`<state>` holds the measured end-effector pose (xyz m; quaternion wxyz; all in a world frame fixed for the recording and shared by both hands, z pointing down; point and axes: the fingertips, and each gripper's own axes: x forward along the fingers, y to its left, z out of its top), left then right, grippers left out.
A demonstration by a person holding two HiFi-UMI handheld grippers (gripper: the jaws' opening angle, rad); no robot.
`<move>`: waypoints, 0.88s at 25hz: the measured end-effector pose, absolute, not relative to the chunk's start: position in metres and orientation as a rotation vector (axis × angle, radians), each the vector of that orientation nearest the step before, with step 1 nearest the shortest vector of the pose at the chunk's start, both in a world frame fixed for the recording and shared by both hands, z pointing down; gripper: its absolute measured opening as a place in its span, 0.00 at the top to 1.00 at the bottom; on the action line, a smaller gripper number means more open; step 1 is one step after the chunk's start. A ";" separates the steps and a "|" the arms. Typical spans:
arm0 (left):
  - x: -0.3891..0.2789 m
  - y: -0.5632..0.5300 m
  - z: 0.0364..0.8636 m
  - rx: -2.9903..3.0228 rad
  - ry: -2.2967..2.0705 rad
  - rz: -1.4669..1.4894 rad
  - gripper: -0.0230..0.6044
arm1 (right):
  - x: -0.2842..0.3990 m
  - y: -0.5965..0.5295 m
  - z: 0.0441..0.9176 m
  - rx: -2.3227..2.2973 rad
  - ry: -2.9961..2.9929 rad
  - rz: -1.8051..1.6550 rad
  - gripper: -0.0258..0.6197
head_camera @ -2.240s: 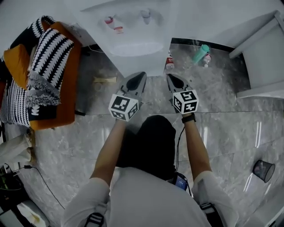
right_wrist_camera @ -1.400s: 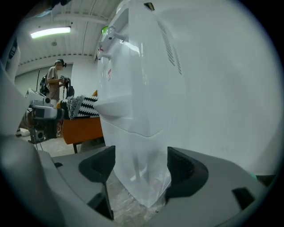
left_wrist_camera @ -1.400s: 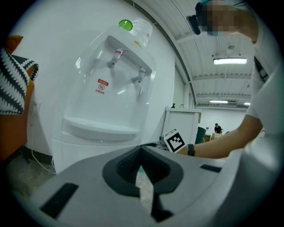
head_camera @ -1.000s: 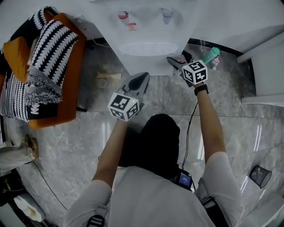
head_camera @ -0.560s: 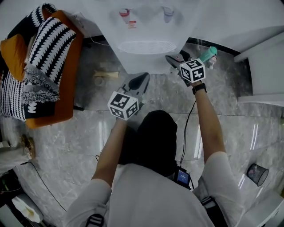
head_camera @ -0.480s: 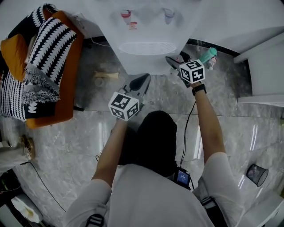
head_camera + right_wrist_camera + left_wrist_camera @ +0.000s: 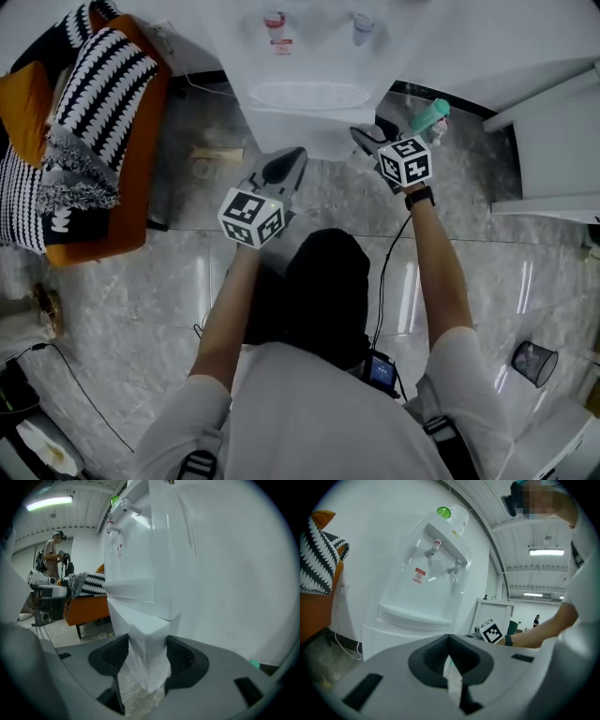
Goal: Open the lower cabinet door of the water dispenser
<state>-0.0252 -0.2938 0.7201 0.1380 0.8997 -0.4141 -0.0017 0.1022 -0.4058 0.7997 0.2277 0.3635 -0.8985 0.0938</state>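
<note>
Between the right gripper's (image 7: 144, 657) jaws sits the front corner edge of the lower cabinet door (image 7: 140, 632), both pads pressed to it, gripped. Above the jaws rises the water dispenser (image 7: 140, 550). Left gripper (image 7: 449, 644) is clenched on nothing, short of the dispenser's front, with the orange chair (image 7: 318, 613) beyond at its left.

Head view: from above the person (image 7: 323, 281), facing steeply down, water dispenser (image 7: 309, 66) at upper centre. Left gripper view: low, a short way off, facing up its front. Right gripper view: hard against its lower corner. All three share the dispenser.
</note>
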 end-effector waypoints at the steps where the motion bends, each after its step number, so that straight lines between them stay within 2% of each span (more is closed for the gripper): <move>1: -0.026 -0.293 0.718 2.603 -1.200 -0.012 0.95 | 0.103 -0.400 0.800 0.990 -2.471 0.259 0.56; 6: -0.029 -0.284 0.712 2.622 -1.207 -0.024 0.95 | 0.106 -0.372 0.800 0.924 -2.447 0.260 0.60; 8: -0.034 -0.276 0.714 2.621 -1.216 -0.020 0.95 | 0.105 -0.359 0.800 0.874 -2.446 0.236 0.66; 22: -0.092 -0.236 0.719 2.510 -1.327 -0.088 0.95 | 0.077 -0.283 0.802 0.711 -2.452 0.192 0.70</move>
